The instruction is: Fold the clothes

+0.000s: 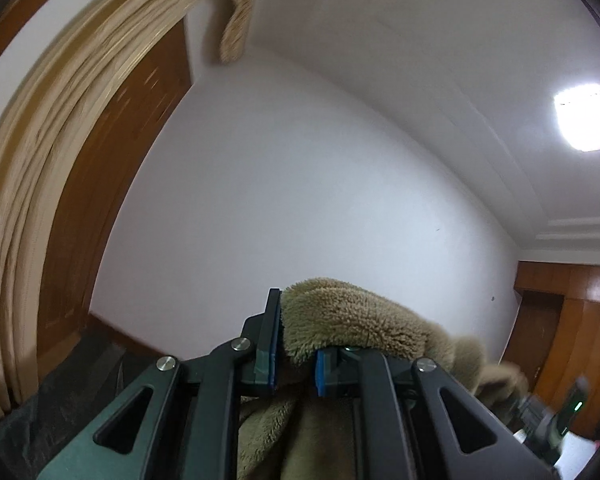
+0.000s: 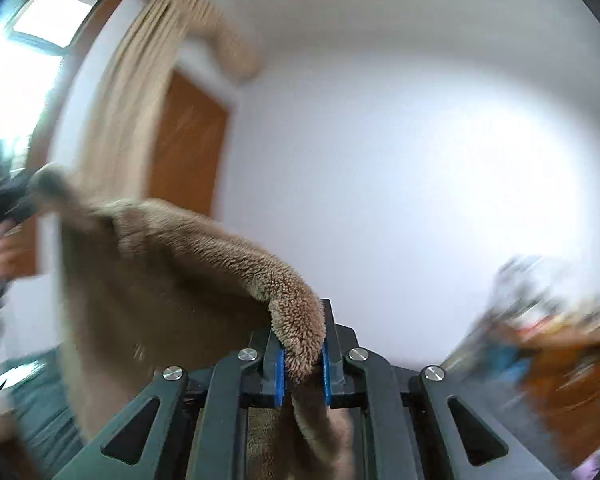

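Fleece, tan, thick pile: one garment (image 2: 172,280) held up in the air between both hands, clear of any surface. No worktop or bed shows under it in either view.

Right hand-held gripper (image 2: 303,364): jaws together on a rolled edge of the fleece, blue pads pressing it from both sides. A fold bulges above the fingertips; the rest drops away below and to the left of the jaws.

Left hand-held gripper (image 1: 294,364): clamped on another part of the same fleece (image 1: 340,316). A fat tuft stands above the jaws and spills over the right finger.

Key relation: in the right wrist view the top edge runs from the right jaws up and leftward to the other hand-held gripper, seen dark and blurred at far left. So the garment's long axis lies between the two grips, roughly level, body hanging beneath. Neither hand is nearer; each holds one end.

Judgement: cloth looks spread for a fold; the edge sags slightly, so drawing the hands apart would flatten it.

Behind: white wall, beige curtain (image 1: 60,140), wooden door (image 2: 188,140).
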